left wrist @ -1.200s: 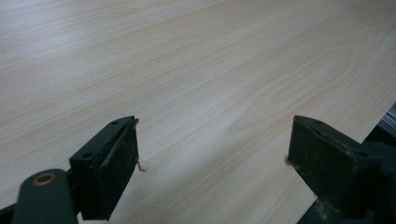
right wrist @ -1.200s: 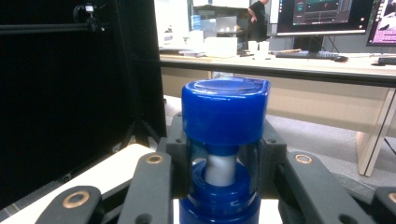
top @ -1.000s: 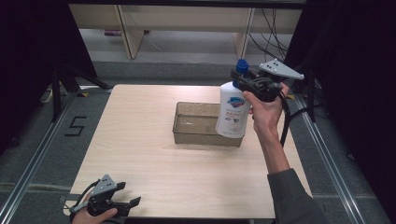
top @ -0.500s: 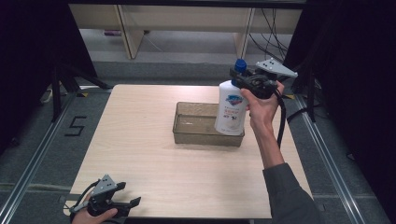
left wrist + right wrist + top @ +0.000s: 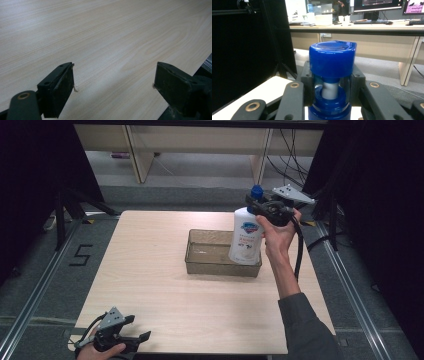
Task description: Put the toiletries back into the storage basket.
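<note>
At the table's [image 5: 150,270] near left corner, the left gripper [image 5: 131,336] rests low with its jaws spread wide and nothing between them. Farther right, the tray [image 5: 210,262] sits on the far half of the table. The bottle [image 5: 246,237] hangs over the tray's right end, upright, long axis near vertical, blue cap [image 5: 332,57] on top. The right gripper [image 5: 257,206] clamps its neck just under the cap.
</note>
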Tool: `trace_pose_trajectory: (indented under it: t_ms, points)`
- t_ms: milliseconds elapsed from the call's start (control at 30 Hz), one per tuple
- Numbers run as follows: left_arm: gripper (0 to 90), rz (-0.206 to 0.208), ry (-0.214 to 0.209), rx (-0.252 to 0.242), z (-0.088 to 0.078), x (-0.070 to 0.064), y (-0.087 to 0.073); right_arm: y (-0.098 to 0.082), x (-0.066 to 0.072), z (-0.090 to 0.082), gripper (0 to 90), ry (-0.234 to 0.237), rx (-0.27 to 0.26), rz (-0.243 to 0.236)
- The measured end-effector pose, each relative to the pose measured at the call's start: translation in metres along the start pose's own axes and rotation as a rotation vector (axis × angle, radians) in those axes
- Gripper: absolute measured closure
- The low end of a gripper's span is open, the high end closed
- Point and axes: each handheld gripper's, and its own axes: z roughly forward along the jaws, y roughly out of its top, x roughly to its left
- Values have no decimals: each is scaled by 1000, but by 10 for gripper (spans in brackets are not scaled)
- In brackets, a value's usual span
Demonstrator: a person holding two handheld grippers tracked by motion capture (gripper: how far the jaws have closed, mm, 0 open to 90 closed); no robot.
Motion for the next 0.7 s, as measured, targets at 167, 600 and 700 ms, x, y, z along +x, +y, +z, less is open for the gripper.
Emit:
trace_pose_trajectory:
  t_ms: [167,600,700]
  points:
    - [156,0,1,3,0,0,0,-5,-3,3,660,-4,8,4]
    - [156,-4,3,2,1,0,0,-17,-8,6,659,-2,30,17]
    - [156,-4,0,2,1,0,0,-21,-8,7,659,-6,38,23]
